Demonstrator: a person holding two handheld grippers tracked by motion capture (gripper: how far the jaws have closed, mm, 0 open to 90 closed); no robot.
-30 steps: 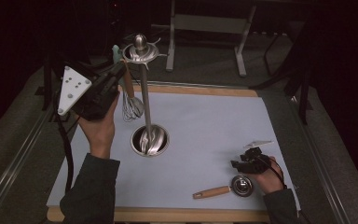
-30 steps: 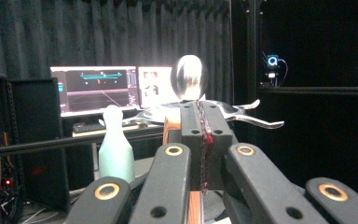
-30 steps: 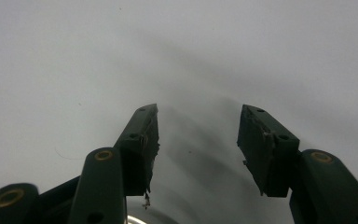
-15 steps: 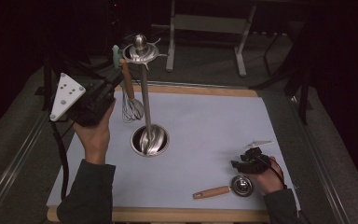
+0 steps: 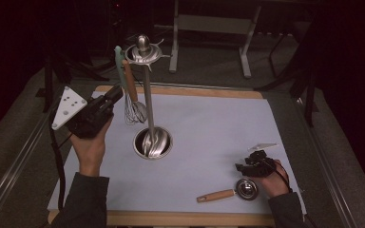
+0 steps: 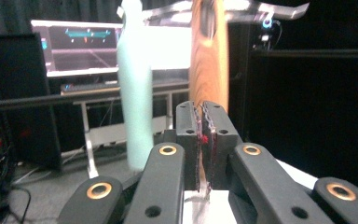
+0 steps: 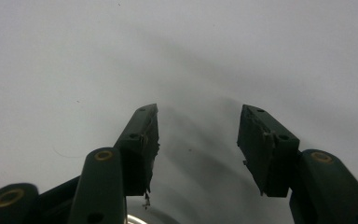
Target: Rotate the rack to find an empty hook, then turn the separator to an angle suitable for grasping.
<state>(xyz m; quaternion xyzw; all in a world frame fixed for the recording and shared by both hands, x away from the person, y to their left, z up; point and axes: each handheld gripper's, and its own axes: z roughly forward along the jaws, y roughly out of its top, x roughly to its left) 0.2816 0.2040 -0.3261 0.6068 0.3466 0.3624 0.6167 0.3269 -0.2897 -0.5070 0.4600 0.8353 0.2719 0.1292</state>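
High view. Landmark: utensil stand, a steel pole that rises from a round base on the pale blue mat, with a ring of hooks under a knob at the top.
- Whisk: hangs from the ring on the left of the pole, wooden handle up, wire head low and just beside the pole. The wires blur into the pole's shine.
- Mint-green handle: hangs just left of the whisk's handle; its lower end is hidden behind the left gripper.
- Left gripper: held left of the stand, its tips at the whisk's handle; from here the tips are too dark to tell contact.
- Right gripper: well right of the stand's base, low over the mat near its front edge, largely covered by the hand.
- Small strainer: wooden handle, metal bowl, lying on the mat just in front of the right gripper.

Left gripper view. The jaws have just been opening, yet stand only a narrow slit apart. The whisk's handle rises straight beyond them, blurred; a thin wire-like strip shows in the slit, and whether the pads still press on it cannot be told. The mint-green handle hangs left of it, its top cut off by the frame.

Right gripper view. Jaws stand wide apart and released, nothing between them, over the plain mat. A sliver of shiny metal at the bottom edge is cut off.
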